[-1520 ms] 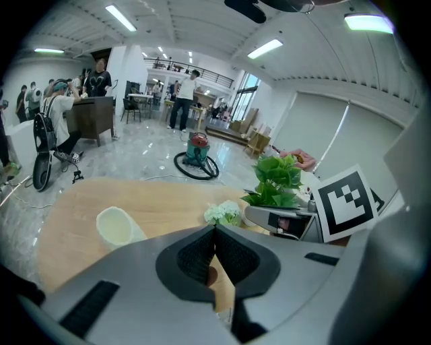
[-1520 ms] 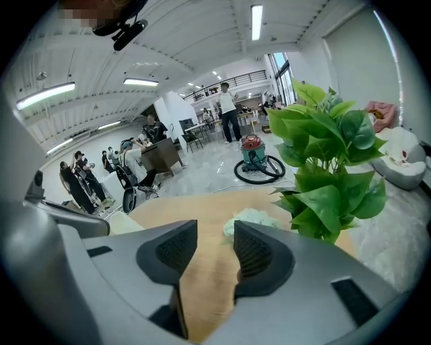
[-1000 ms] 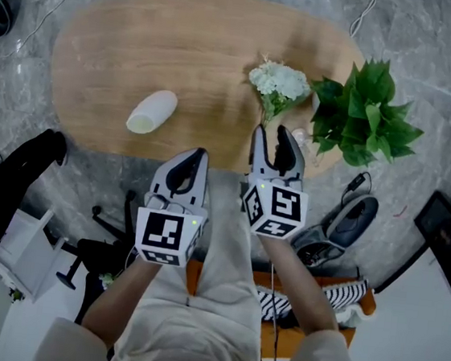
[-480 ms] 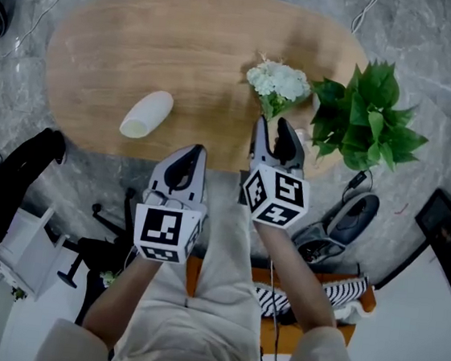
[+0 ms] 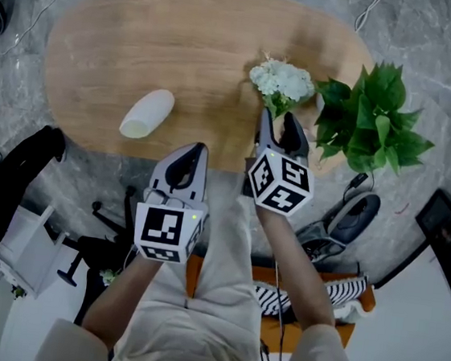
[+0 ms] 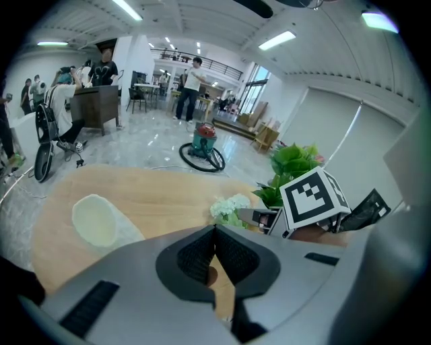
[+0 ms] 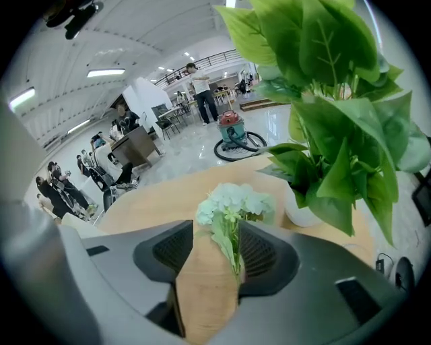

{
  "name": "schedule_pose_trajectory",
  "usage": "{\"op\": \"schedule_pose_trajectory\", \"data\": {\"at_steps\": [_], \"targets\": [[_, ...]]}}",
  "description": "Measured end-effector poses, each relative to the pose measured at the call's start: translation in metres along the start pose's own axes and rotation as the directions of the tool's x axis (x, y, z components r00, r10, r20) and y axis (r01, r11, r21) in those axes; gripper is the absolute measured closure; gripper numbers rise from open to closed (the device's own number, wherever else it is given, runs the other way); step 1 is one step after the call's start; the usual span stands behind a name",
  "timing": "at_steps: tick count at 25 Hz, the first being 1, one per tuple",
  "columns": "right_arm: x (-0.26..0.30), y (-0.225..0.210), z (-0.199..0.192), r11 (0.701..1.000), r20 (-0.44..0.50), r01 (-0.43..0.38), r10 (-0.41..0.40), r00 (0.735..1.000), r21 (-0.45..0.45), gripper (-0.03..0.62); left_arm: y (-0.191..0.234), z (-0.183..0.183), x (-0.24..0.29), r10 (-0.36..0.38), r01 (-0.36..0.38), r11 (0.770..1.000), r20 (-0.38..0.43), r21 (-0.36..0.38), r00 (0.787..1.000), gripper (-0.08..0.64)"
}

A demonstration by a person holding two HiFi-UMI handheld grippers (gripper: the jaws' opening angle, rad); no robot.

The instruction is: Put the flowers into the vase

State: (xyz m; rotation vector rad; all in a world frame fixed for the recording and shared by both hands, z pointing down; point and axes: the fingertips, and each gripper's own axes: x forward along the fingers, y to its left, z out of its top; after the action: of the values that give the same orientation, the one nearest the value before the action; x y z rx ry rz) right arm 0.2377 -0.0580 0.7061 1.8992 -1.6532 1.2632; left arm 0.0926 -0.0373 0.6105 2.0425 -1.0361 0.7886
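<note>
Both forearms reach up from the bottom middle of the head view, with the grippers tipped downward. The right gripper (image 5: 279, 119) is right of centre at the near edge of the table (image 5: 185, 41). Its jaws are opening, with the green stem of the flowers (image 5: 282, 80) between them, close against one pad. The left gripper (image 5: 190, 151) hangs lower and to the left, off the table's edge, its jaws closed tip to tip on nothing. The flowers are a bunch of small white blossoms with green leaves, lying on the table. The white vase (image 5: 147, 112) lies on its side, left of centre.
</note>
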Motion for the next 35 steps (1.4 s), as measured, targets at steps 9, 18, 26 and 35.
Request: {"op": "schedule_pose_trajectory", "data": {"at_steps": [9, 18, 26, 35], "targets": [[0.013, -0.005, -0.017, 1.000, -0.038, 0.027, -0.026, 0.999, 0.016, 0.399, 0.004, -0.013, 0.003, -0.005, 0.005, 1.000, -0.007, -0.018, 1.000, 0.552], [0.029, -0.021, -0.033, 0.994, -0.098, 0.097, -0.091, 0.991, 0.056, 0.399, 0.011, -0.015, -0.002, 0.005, -0.005, 1.000, 0.002, -0.029, 1.000, 0.552], [0.040, -0.025, -0.038, 0.991, -0.124, 0.112, -0.102, 0.987, 0.076, 0.400, 0.016, -0.017, -0.001, 0.009, -0.009, 0.999, 0.003, -0.036, 1.000, 0.552], [0.053, -0.037, -0.040, 0.978, -0.162, 0.161, -0.139, 0.977, 0.130, 0.459, 0.016, -0.018, 0.000, 0.009, -0.009, 0.999, 0.003, -0.038, 1.000, 0.552]]}}
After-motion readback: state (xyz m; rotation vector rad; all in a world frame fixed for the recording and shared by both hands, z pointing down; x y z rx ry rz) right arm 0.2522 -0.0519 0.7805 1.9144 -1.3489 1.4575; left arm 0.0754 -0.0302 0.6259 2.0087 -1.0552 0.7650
